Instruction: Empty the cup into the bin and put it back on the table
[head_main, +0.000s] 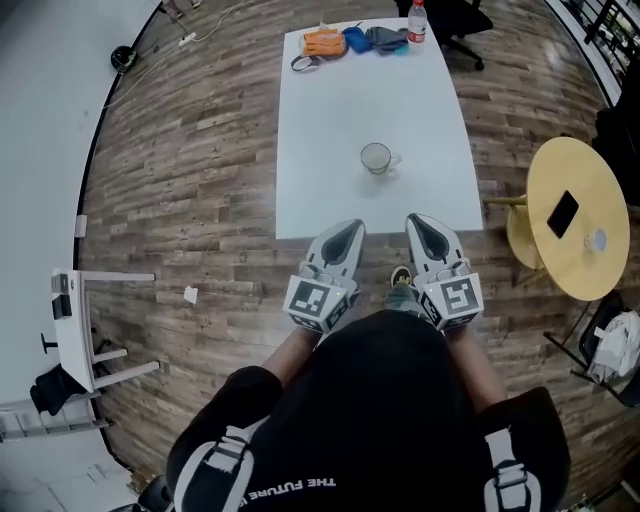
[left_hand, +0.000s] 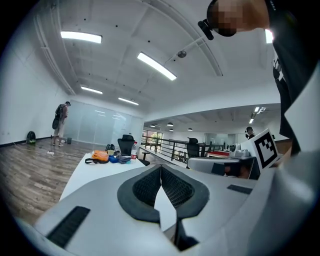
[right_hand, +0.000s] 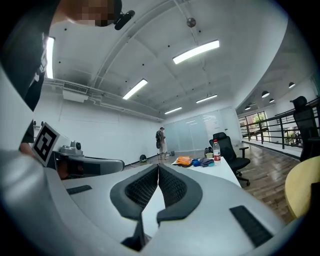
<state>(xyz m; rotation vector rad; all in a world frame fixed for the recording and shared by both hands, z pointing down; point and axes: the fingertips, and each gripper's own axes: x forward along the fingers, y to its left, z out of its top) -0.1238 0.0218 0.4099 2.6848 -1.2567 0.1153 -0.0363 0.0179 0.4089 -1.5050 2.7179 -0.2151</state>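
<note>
A clear glass cup (head_main: 377, 158) with a handle stands upright on the white table (head_main: 320, 150), a little right of its middle and toward the near end. Both grippers hover side by side just short of the table's near edge, held close to my body. My left gripper (head_main: 350, 226) is shut with nothing in it, its pads meeting in the left gripper view (left_hand: 161, 171). My right gripper (head_main: 416, 219) is also shut and empty, its pads closed together in the right gripper view (right_hand: 158, 172). The cup sits ahead of both, nearer the right one. No bin is in view.
At the table's far end lie an orange pouch (head_main: 324, 42), a blue item (head_main: 357, 39), a grey bag (head_main: 385, 38) and a water bottle (head_main: 416, 20). A round yellow side table (head_main: 560, 250) with a phone (head_main: 563, 212) stands right. A white stand (head_main: 80, 330) is left.
</note>
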